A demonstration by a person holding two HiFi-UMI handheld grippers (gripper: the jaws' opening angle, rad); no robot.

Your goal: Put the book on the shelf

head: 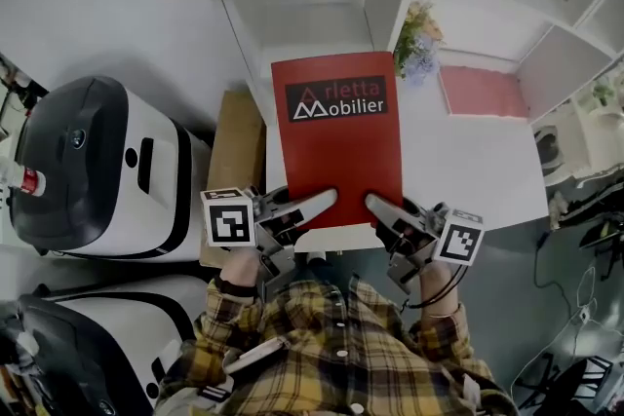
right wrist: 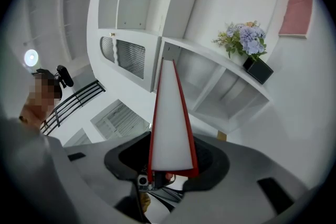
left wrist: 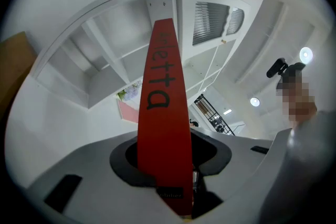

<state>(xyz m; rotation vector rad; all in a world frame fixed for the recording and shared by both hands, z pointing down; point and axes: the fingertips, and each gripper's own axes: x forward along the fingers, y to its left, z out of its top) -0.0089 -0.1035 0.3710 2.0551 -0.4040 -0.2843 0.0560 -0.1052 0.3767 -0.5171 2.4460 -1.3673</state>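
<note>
A red book point(head: 336, 151) with white lettering on its cover lies flat in the air in front of me, its far edge toward the white shelf unit point(head: 322, 15). My left gripper point(head: 317, 205) is shut on its near left corner, my right gripper point(head: 380, 207) on its near right corner. In the left gripper view the red cover point(left wrist: 163, 113) runs edge-on out of the jaws of the left gripper point(left wrist: 170, 165) toward the open shelf compartments point(left wrist: 105, 60). In the right gripper view the white page edge point(right wrist: 170, 123) sits clamped in the right gripper point(right wrist: 168, 165), facing a compartment point(right wrist: 226, 92).
A pot of purple flowers point(head: 417, 39) and a pink panel point(head: 483, 93) sit on the white top point(head: 487, 180) at the right. A cardboard box point(head: 234, 151) and two white-and-black machines point(head: 97, 170) stand at the left. My plaid sleeves fill the bottom of the head view.
</note>
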